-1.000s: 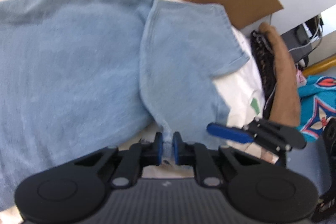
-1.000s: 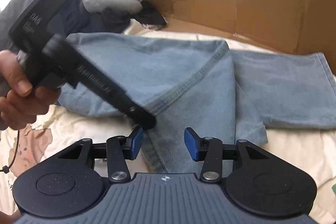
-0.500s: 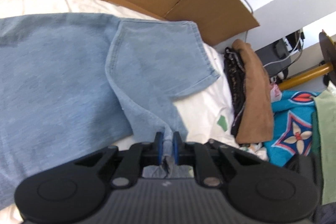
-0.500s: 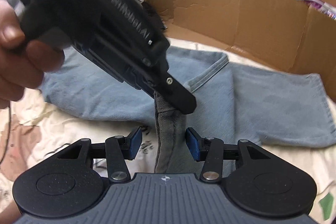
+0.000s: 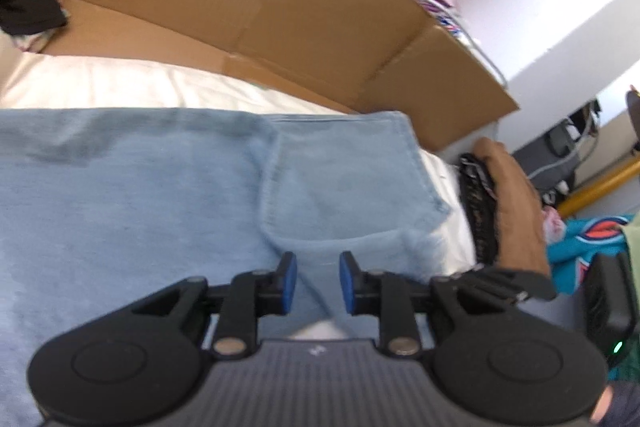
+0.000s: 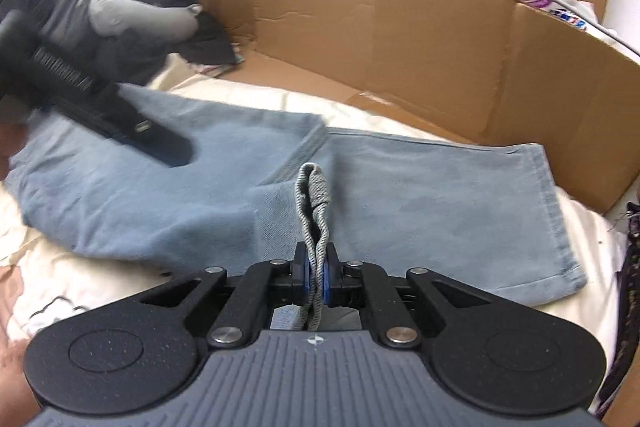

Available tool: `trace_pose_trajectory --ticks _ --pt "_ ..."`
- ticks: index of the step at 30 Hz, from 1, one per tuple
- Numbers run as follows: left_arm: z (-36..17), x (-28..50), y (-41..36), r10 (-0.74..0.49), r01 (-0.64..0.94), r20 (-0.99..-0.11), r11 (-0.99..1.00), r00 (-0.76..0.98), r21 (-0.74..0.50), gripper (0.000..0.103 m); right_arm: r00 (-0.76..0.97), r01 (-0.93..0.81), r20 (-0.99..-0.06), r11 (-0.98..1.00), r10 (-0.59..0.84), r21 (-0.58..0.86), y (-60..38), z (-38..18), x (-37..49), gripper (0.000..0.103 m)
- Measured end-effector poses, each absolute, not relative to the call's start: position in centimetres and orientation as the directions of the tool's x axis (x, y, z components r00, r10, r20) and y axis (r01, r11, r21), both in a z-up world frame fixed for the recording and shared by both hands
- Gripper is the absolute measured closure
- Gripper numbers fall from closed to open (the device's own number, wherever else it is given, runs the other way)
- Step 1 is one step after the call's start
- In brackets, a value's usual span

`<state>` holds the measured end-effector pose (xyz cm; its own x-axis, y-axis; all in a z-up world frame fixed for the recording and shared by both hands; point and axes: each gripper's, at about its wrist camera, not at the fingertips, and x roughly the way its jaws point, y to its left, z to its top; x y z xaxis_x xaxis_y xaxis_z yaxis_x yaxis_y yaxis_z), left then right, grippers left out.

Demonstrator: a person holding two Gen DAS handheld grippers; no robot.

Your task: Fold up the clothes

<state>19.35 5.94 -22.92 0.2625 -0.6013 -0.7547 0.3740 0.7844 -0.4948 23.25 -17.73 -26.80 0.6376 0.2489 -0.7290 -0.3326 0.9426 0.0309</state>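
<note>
Between the pressed-together jaws of the right gripper [image 6: 316, 279]: a doubled hem edge [image 6: 314, 195] of the pale-blue denim garment [image 6: 440, 207], clamped by both blue pads and standing up ahead of them as a narrow loop. Just closed onto this edge, apparently for carrying a corner of cloth over into a fold. Ahead of these jaws and to both sides: rest of the garment, flat on the white sheet [image 6: 248, 95], with 1 layer already turned over along a diagonal seam. Beyond it, a brown cardboard wall [image 6: 400, 39], seemingly a barrier at the far edge of the working surface.

Between the jaws of the left gripper [image 5: 318, 279]: same garment in sight, yet pads spread and pressing on nothing. Just opened, with no cloth pinched. Judged a hand-over, with the edge let go by 1 tool once secured by the other. Right of these jaws, past the garment's hem: a dark-and-brown stack of clothes [image 5: 512, 203], probably finished items, set apart from the piece in work.

Up and left of the right jaws: 1 finger of the left gripper, blurred, over the cloth; contact impossible to tell.

Stage, as a judgement: 1 fold under way, more to follow. Likely need next: a lift of the pinched edge without dragging the lower layers out of line.
</note>
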Motion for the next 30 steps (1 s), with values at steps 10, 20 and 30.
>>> trace_pose_trajectory --ticks 10,20,30 --pt "-25.7 21.3 8.1 -0.514 0.312 -0.807 0.848 0.291 -0.428 0.068 0.675 -0.308 -0.721 0.948 0.159 -0.08 -22.7 -26.4 29.8 0.098" --pt "-27.2 22.1 9.8 -0.477 0.275 -0.841 0.87 0.256 -0.409 0.066 0.68 -0.179 -0.732 0.976 0.032 -0.124 -28.5 -26.8 36.9 0.099" --pt "-26.8 22.5 9.7 -0.455 0.279 -0.844 0.882 0.284 -0.381 0.061 0.658 -0.058 -0.753 0.996 -0.017 -0.073 -31.8 -29.3 41.8 0.099"
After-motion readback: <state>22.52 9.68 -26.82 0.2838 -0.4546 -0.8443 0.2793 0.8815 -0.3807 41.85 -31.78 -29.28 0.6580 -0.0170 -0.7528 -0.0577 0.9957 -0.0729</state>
